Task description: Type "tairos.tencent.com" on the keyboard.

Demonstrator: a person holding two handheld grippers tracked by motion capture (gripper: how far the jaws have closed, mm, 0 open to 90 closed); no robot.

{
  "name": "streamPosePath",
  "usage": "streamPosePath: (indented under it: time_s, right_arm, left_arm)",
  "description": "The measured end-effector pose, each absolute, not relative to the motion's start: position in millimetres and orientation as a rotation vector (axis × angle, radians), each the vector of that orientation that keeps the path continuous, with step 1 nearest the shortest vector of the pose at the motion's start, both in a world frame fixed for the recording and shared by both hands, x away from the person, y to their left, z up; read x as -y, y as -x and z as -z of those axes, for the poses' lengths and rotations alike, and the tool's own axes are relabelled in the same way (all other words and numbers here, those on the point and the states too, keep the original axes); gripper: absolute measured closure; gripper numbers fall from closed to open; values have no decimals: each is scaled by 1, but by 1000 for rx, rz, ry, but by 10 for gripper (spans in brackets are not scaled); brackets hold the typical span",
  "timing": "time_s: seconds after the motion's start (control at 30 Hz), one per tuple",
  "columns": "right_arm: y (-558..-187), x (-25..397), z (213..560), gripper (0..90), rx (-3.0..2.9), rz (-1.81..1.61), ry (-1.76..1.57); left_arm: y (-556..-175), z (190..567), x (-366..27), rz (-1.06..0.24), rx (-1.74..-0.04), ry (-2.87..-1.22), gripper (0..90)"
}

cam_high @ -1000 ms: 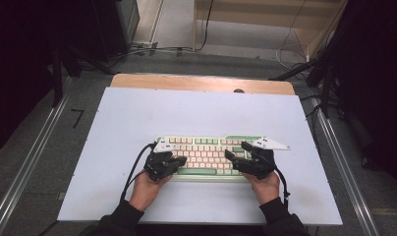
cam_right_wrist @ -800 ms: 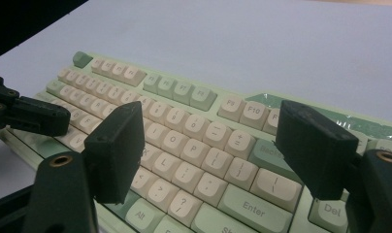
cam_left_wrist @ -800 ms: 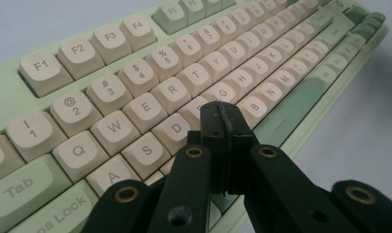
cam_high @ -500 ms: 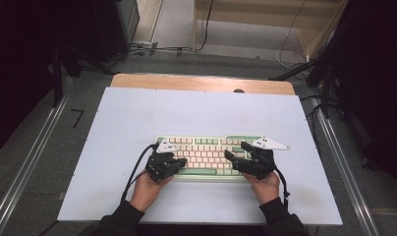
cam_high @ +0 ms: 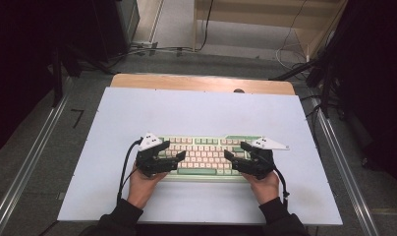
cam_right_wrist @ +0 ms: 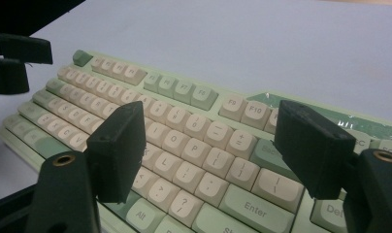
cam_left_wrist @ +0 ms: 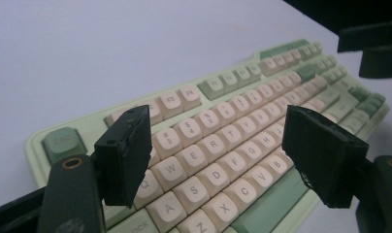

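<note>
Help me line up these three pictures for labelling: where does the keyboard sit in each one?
High view: the keyboard lies near the front middle of the table, between the left tongs and right tongs.
Left gripper view: its left half runs from lower left to upper right.
Right gripper view: its right half crosses the lower frame.
Shared landmark: the green function keys.

A broad white table top [cam_high: 196, 113] carries everything here, its pale wooden edge [cam_high: 201, 83] showing along the far side; one thing lies flat on it, a green and cream keyboard [cam_high: 206, 155], long side across, set toward the near edge and about midway between left and right; bare white surface all round it.
</note>
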State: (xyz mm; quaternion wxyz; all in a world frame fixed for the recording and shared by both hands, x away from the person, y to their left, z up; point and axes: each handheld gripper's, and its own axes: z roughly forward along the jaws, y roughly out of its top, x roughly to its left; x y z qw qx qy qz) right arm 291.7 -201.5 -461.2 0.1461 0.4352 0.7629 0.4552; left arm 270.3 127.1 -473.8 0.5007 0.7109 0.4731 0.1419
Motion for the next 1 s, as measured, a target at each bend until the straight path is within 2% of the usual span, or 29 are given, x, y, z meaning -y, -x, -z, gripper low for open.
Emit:
streamPosePath:
  time_s: [0.2, 0.43, 0.67, 0.83, 1.0]
  right_arm:
    - [-293, 200, 461, 311, -2195, -1307, -1242]
    - [-295, 194, 463, 326, -2218, -1291, -1230]
    - [-298, 189, 465, 421, -2232, -1292, -1210]
    - [-300, 184, 468, 555, -2260, -1292, -1189]
    - [-304, 178, 471, 768, -2299, -1300, -1172]
  left_arm:
    - [-269, 474, -133, -418, -1182, -1664, 254]
    - [-267, 474, -133, -458, -1198, -1644, 257]
    - [-266, 473, -133, -479, -1203, -1632, 256]
    - [-266, 473, -134, -481, -1206, -1632, 257]
    - [-265, 473, -133, -483, -1206, -1634, 256]
